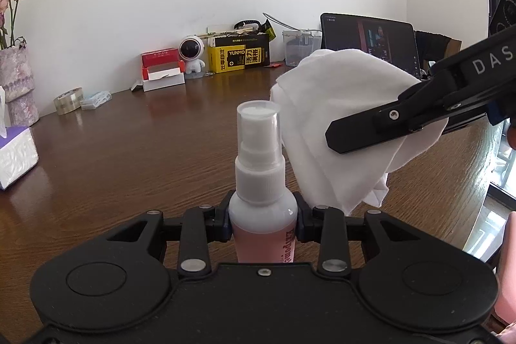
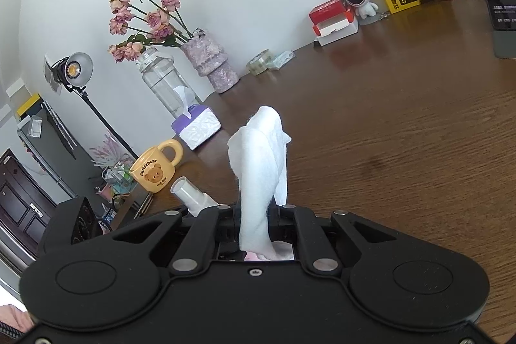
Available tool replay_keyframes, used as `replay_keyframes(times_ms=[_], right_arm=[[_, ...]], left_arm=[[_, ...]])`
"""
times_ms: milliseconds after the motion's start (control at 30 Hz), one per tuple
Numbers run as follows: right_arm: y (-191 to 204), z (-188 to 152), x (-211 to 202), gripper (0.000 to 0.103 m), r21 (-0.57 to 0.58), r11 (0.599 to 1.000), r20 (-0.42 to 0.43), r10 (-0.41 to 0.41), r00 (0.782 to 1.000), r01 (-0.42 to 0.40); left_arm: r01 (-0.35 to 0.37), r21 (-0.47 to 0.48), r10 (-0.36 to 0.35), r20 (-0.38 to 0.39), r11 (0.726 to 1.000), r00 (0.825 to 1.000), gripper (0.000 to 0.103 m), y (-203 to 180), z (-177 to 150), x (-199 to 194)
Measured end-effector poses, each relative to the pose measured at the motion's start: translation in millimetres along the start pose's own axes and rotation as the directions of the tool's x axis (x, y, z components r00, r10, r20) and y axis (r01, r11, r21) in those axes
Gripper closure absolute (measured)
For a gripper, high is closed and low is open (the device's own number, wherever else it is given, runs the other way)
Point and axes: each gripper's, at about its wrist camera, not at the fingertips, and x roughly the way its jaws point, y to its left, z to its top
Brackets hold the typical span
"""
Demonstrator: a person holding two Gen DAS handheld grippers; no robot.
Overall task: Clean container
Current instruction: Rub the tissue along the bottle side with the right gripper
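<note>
A small spray bottle [image 1: 261,182] with a clear cap and pink liquid stands upright between the fingers of my left gripper [image 1: 262,215], which is shut on its body. Just right of the cap hangs a white cloth [image 1: 338,131], clamped in my right gripper [image 1: 371,134], which comes in from the right. In the right wrist view the cloth [image 2: 261,166] rises from the shut jaws of the right gripper [image 2: 258,221], and the bottle's cap [image 2: 190,192] shows at the lower left, close beside the cloth.
A brown wooden table [image 1: 145,150] carries a tissue box [image 1: 16,157], a vase of roses [image 2: 209,63], a tape roll [image 1: 67,100], a yellow box [image 1: 238,54], a tablet [image 1: 371,37] and a yellow mug [image 2: 158,170] near the edge.
</note>
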Motion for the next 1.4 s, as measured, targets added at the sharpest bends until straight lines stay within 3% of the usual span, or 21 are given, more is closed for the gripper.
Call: replay_keyframes(times_ms=[200,367,533,667,700,833,1167,1267,1400], right_arm=[[-1.5,0.0,0.2,0.094,0.009,1.000,0.006,0.001,1.000,-0.001],[-2.0,0.9,-0.1,0.094,0.005,1.000,0.008,0.002,1.000,-0.002],[-1.7,1.2,0.4,0.094,0.003,1.000,0.008,0.003,1.000,-0.003],[-1.8,1.9,0.5,0.094,0.002,1.000,0.009,0.000,1.000,0.000],[-1.9,2.0,0.2,0.094,0.001,1.000,0.009,0.000,1.000,0.000],[-2.1,1.6,-1.1,0.093,0.001,1.000,0.012,-0.004,1.000,0.004],[-3.2,1.7,-2.5,0.093,0.000,1.000,0.011,-0.007,1.000,0.007],[-2.3,3.1,-3.1,0.093,-0.007,1.000,0.013,-0.008,1.000,0.008],[10.8,9.7,-9.2,0.093,-0.071,0.997,0.026,-0.005,1.000,0.007]], left_arm=[[-0.007,0.005,0.007,-0.007,1.000,1.000,0.066,-0.4,3.8,2.2],[-0.012,0.011,0.012,0.019,1.000,1.000,0.053,3.1,4.2,-7.6],[-0.003,0.016,0.003,0.022,1.000,1.000,0.052,2.6,-3.1,-15.7],[0.005,0.026,-0.005,0.032,1.000,0.999,0.054,-0.4,-5.6,-17.0],[0.008,0.024,-0.008,0.028,1.000,1.000,0.062,-0.6,-5.7,-15.9],[0.015,0.003,-0.015,-0.003,1.000,1.000,0.068,1.8,-8.2,-9.7],[0.039,-0.018,-0.039,0.001,0.999,0.999,0.070,7.1,-9.8,-9.8],[0.052,-0.048,-0.051,0.032,0.997,0.998,0.070,10.7,-8.6,-12.8],[0.096,-0.105,-0.079,0.154,0.990,0.985,0.070,17.4,-4.9,-26.8]])
